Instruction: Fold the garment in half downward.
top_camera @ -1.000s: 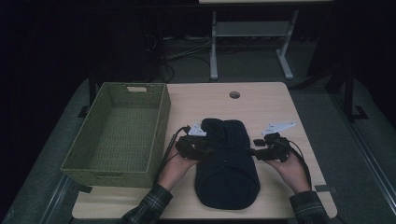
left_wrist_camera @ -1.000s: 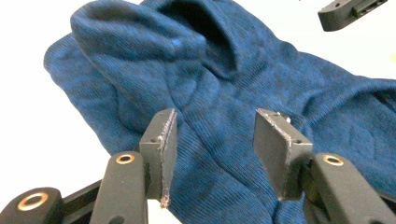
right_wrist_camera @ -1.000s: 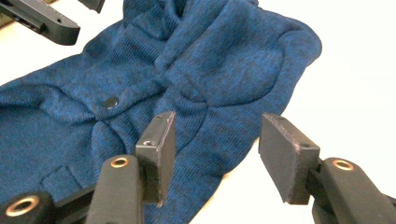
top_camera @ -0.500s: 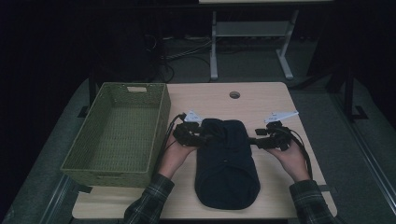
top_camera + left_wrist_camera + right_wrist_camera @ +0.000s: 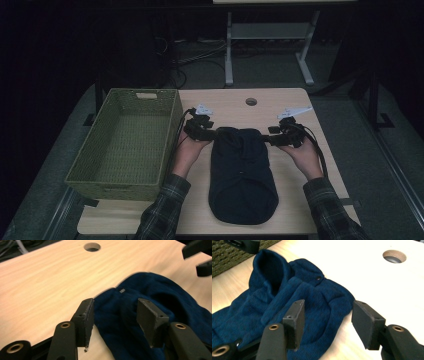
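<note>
Item 1: dark blue knitted garment (image 5: 242,172), folded into a long bundle, lying flat on the wooden table (image 5: 235,107). Its far end lies between your two grippers; the rest runs back toward you between your forearms.

Item 2: your left gripper (image 5: 201,131), held at the garment's far left corner. In the left gripper view (image 5: 113,315) the jaws stand apart, released, with the blue cloth (image 5: 140,312) lying between and below them; the pads do not press on it.

Item 3: your right gripper (image 5: 282,136), held at the garment's far right corner. In the right gripper view (image 5: 328,317) the jaws are likewise apart and released, the garment's edge (image 5: 312,297) lying under the gap and reaching away toward the other gripper.

Item 4: green woven basket (image 5: 125,145), just outside your left gripper, beside your left hand (image 5: 187,152).

Item 5: round cable hole (image 5: 251,102) in the tabletop, beyond both grippers, well apart from the garment
</note>
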Tool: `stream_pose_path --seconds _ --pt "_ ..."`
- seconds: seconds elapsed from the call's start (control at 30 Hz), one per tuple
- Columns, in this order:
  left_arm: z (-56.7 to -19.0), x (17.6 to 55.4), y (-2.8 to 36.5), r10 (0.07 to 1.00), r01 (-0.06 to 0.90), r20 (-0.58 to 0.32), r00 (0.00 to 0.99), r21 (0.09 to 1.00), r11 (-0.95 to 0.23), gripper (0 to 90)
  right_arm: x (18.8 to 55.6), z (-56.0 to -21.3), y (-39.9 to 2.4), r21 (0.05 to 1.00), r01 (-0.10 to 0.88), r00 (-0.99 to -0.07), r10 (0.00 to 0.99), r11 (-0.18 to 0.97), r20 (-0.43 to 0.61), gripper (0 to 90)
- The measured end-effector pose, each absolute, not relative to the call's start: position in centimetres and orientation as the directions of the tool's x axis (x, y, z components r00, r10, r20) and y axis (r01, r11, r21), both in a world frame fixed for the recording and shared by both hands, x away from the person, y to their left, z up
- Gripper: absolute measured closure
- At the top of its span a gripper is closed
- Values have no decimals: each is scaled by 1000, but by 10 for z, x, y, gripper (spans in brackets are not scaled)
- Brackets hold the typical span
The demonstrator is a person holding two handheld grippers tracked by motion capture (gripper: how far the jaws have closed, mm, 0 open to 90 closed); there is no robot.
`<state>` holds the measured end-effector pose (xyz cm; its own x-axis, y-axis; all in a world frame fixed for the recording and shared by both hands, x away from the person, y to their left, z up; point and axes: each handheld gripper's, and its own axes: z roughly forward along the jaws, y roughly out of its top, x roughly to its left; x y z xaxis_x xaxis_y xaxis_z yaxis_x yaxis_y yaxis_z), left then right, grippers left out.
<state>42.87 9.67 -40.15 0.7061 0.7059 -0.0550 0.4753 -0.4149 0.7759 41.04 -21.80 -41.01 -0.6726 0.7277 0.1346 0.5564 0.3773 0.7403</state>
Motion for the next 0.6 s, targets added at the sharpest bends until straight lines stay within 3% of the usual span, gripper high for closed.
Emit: stream_pose_path --seconds 0.6 --pt "-448 480 87 766 586 -86 637 700 -409 475 453 -412 -198 734 567 -646 754 373 116 434"
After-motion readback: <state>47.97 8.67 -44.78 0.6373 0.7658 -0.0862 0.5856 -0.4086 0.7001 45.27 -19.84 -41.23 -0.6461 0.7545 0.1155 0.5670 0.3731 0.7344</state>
